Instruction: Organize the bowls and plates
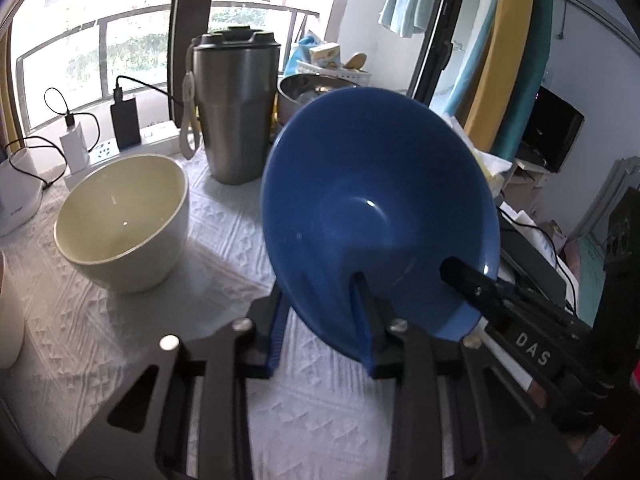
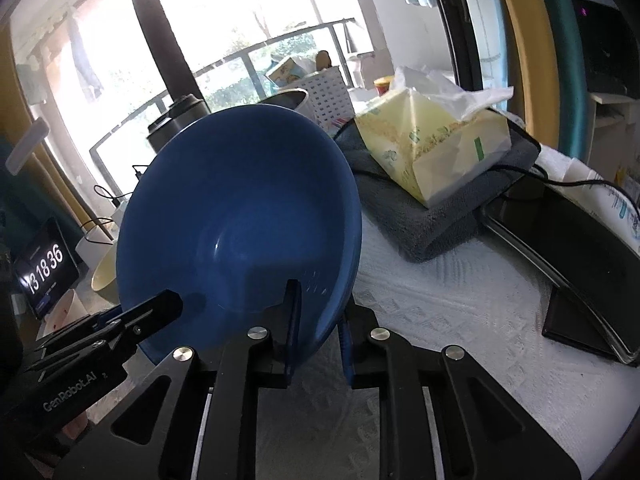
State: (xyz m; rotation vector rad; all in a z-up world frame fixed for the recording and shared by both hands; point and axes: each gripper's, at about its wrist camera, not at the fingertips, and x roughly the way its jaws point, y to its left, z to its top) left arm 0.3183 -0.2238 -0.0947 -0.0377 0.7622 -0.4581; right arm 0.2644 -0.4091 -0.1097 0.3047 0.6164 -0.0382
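A blue bowl (image 1: 372, 208) hangs tilted above the white cloth, its opening turned toward both cameras. My left gripper (image 1: 320, 320) is shut on its lower rim, one finger inside the bowl and one outside. My right gripper (image 2: 320, 320) is shut on the same bowl (image 2: 240, 216) at another part of the rim. In the left wrist view a right gripper finger (image 1: 468, 280) reaches into the bowl from the right. A cream bowl (image 1: 120, 224) stands upright on the cloth, left of the blue bowl and apart from it.
A steel tumbler (image 1: 236, 108) and a metal bowl (image 1: 308, 88) stand behind the bowls. A power strip (image 1: 100, 152) with chargers lies at the back left. A tissue pack (image 2: 432, 148) rests on a grey towel (image 2: 420, 224) to the right, beside a dark flat device (image 2: 580, 272).
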